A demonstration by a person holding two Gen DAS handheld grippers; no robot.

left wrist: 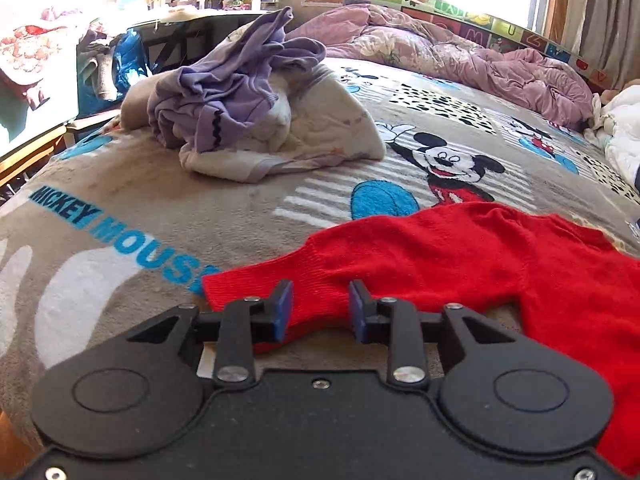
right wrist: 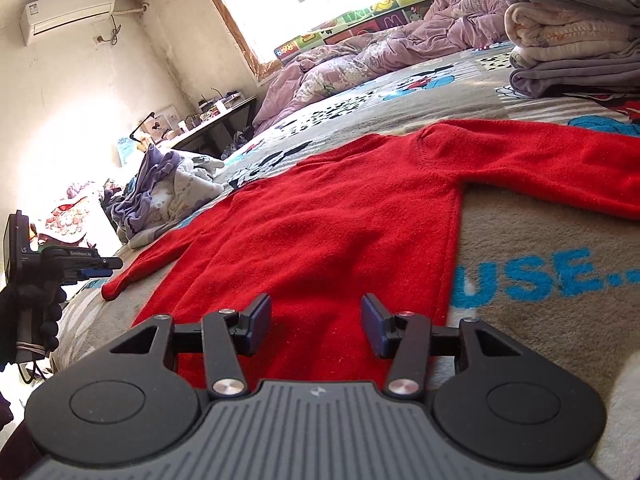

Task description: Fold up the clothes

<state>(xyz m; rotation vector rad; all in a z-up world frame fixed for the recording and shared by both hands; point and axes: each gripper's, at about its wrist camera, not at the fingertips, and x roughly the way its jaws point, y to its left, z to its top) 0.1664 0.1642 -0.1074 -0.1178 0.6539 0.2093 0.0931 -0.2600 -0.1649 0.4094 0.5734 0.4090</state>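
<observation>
A red knitted sweater lies spread flat on the bed, sleeves out to each side. In the left wrist view my left gripper is open, its blue pads either side of the left sleeve near the cuff, low over the cloth. In the right wrist view the same sweater fills the middle, and my right gripper is open just above its bottom hem. The left gripper, held by a gloved hand, shows at the far left by the sleeve cuff.
A heap of unfolded purple and cream clothes sits beyond the sweater on the Mickey Mouse blanket. A folded stack stands at the right. A rumpled pink duvet lies along the window side. A cluttered desk stands past the bed.
</observation>
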